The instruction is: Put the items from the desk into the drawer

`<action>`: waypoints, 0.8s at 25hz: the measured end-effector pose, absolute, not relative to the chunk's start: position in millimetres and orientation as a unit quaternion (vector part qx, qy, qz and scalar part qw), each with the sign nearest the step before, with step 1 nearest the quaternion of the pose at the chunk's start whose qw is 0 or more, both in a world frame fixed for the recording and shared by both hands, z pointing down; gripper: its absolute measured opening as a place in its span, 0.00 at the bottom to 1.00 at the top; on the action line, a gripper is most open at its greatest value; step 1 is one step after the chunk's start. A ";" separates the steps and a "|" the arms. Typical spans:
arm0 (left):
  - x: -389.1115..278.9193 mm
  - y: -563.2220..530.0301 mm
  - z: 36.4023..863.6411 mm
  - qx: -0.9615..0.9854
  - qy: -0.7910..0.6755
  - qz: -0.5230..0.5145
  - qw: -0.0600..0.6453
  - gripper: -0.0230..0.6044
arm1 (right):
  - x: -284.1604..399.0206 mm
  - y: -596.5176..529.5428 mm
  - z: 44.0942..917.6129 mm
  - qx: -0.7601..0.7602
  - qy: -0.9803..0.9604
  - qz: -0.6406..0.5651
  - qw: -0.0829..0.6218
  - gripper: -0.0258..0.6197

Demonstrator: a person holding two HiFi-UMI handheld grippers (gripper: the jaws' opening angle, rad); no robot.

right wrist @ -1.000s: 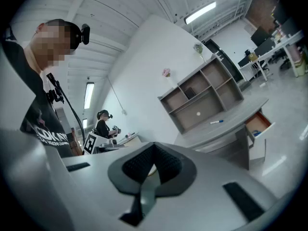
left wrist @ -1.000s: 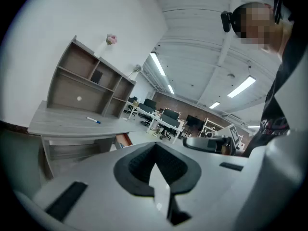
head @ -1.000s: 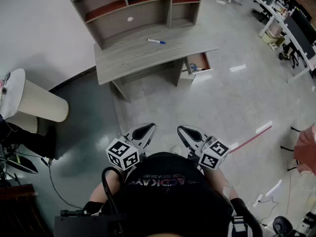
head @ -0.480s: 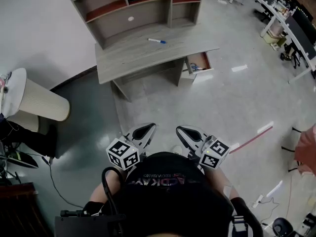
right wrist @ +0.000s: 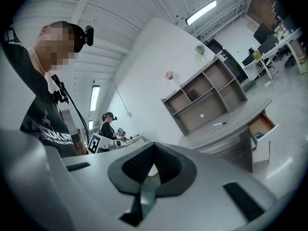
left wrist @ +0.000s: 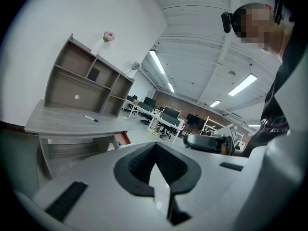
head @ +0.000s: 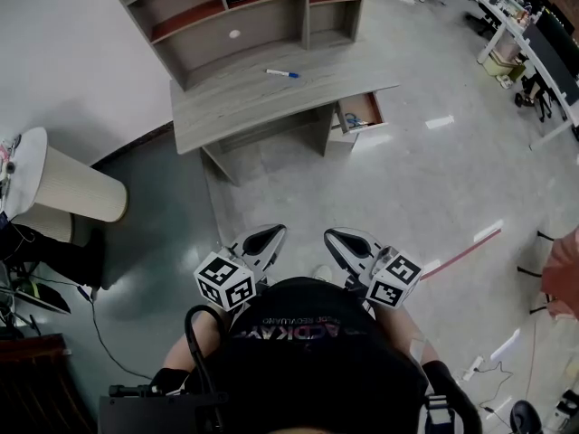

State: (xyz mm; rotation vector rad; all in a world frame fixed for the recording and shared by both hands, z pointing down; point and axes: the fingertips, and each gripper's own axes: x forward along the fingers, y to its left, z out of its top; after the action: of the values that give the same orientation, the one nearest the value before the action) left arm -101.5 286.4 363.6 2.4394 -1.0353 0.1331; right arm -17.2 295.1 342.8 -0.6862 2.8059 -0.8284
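Note:
A blue-and-white marker (head: 282, 73) lies on the grey desk (head: 235, 107), far ahead of me; it also shows small as the marker (left wrist: 91, 119) and the marker (right wrist: 219, 124). The desk's drawer (head: 360, 113) stands pulled out at its right end, with a small blue item inside. My left gripper (head: 263, 240) and right gripper (head: 344, 241) hang side by side close to my chest, well short of the desk. Both are shut with nothing between the pads, as the left gripper (left wrist: 155, 150) and right gripper (right wrist: 153, 153) show in their own views.
A hutch with shelves (head: 244, 7) stands on the desk's back. A pale cylindrical bin (head: 68, 188) is at the left by the wall. A red tape strip (head: 461, 253) lies on the floor at right. Office desks (head: 534, 43) fill the far right. Another person (right wrist: 107, 124) stands far off.
The head view has shifted slightly, so the desk sits a little higher and further left. Both grippers stay shut in the same place.

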 end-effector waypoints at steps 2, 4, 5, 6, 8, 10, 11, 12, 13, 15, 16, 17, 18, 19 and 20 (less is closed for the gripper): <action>-97.6 285.8 364.0 0.891 -0.380 0.051 0.242 0.05 | -13.4 293.0 344.3 -0.226 0.931 -0.279 0.070 0.06; -92.9 285.1 364.4 0.890 -0.383 0.052 0.242 0.05 | -9.7 291.2 345.8 -0.222 0.931 -0.283 0.071 0.06; -89.5 284.2 364.7 0.889 -0.384 0.052 0.242 0.05 | -6.8 290.2 345.8 -0.219 0.932 -0.281 0.070 0.06; -85.5 282.6 364.9 0.889 -0.386 0.052 0.242 0.05 | -3.2 288.7 345.3 -0.216 0.934 -0.277 0.069 0.06; -77.8 277.6 364.7 0.888 -0.389 0.050 0.242 0.05 | 5.4 284.4 344.5 -0.214 0.936 -0.273 0.069 0.06; -70.8 272.2 364.1 0.886 -0.393 0.048 0.242 0.05 | 14.6 279.7 344.2 -0.213 0.936 -0.272 0.070 0.06; -67.2 270.1 364.0 0.885 -0.395 0.047 0.242 0.05 | 19.2 277.9 344.2 -0.212 0.936 -0.273 0.070 0.06; -63.2 268.7 364.2 0.884 -0.397 0.046 0.242 0.05 | 23.8 276.5 344.3 -0.212 0.936 -0.273 0.070 0.06; -58.7 267.5 364.7 0.884 -0.398 0.047 0.240 0.05 | 28.6 275.1 344.7 -0.211 0.936 -0.273 0.071 0.06; -49.0 264.3 366.5 0.885 -0.399 0.048 0.236 0.05 | 38.0 270.8 346.5 -0.211 0.936 -0.274 0.072 0.06; -45.2 262.3 367.6 0.885 -0.398 0.049 0.234 0.05 | 41.7 268.2 347.9 -0.212 0.935 -0.274 0.073 0.06; -42.6 260.3 368.5 0.886 -0.398 0.050 0.234 0.05 | 44.3 266.0 349.2 -0.212 0.935 -0.274 0.073 0.06; -41.0 258.3 369.2 0.885 -0.399 0.050 0.233 0.05 | 46.1 264.5 350.2 -0.212 0.935 -0.274 0.073 0.06; -40.0 255.9 369.5 0.885 -0.399 0.051 0.233 0.05 | 47.7 263.2 350.9 -0.213 0.935 -0.274 0.073 0.06; -38.7 253.2 369.4 0.885 -0.400 0.052 0.233 0.05 | 49.4 261.6 351.2 -0.214 0.935 -0.275 0.074 0.06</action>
State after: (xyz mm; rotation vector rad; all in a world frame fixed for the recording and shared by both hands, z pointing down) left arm -38.7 253.2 369.4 2.4312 -1.0978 0.1419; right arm 49.4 261.6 351.2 -0.6410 2.8059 -0.8241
